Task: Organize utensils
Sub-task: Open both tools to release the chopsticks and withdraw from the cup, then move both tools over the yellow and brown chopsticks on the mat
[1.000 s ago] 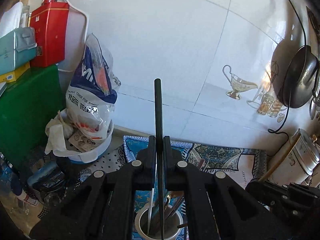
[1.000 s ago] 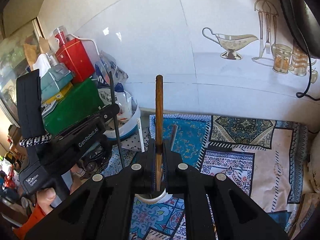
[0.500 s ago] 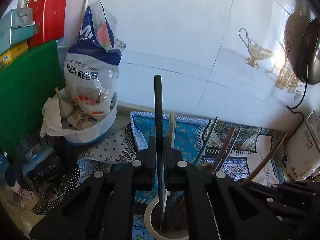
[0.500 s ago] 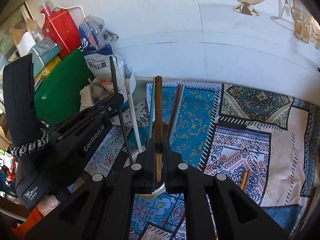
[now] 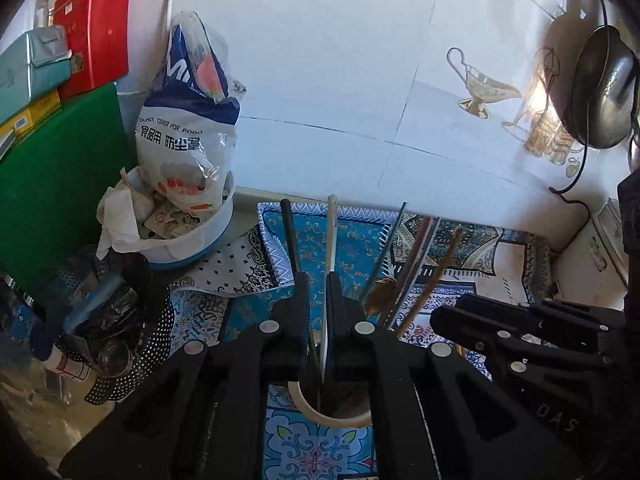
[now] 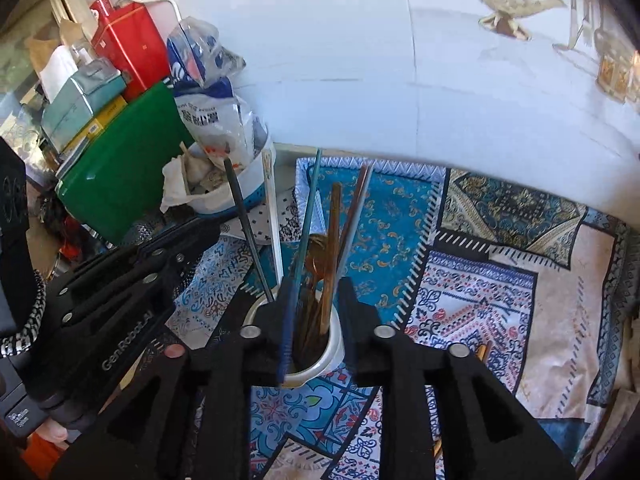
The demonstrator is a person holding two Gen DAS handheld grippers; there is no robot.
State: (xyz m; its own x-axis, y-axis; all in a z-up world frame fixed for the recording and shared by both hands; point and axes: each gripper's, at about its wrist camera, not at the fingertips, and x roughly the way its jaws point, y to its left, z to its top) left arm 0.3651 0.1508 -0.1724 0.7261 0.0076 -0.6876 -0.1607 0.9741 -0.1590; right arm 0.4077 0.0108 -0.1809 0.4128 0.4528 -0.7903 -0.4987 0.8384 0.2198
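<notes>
A white utensil cup (image 6: 320, 354) stands on the patterned cloth and holds several utensils. Its rim also shows in the left wrist view (image 5: 340, 418). The black-handled utensil (image 5: 290, 240) leans in the cup, free of the fingers, and also shows in the right wrist view (image 6: 246, 224). The brown wooden utensil (image 6: 332, 248) stands in the cup among a white one (image 6: 272, 216), a teal one (image 6: 308, 216) and others. My left gripper (image 5: 318, 292) is open just above the cup. My right gripper (image 6: 314, 292) is open, its fingers either side of the cup.
A white bowl with a food-cover bag (image 5: 188, 140) stands at the back left beside a green board (image 5: 52, 184) and a red tin (image 5: 96, 24). A black perforated mat (image 5: 132, 344) lies left. A pan (image 5: 600, 92) hangs right. A tiled wall (image 5: 340, 60) is close behind.
Both grippers have opened and let go: the black-handled utensil and the wooden utensil now stand in the cup. Both grippers have moved down closer to the cup.
</notes>
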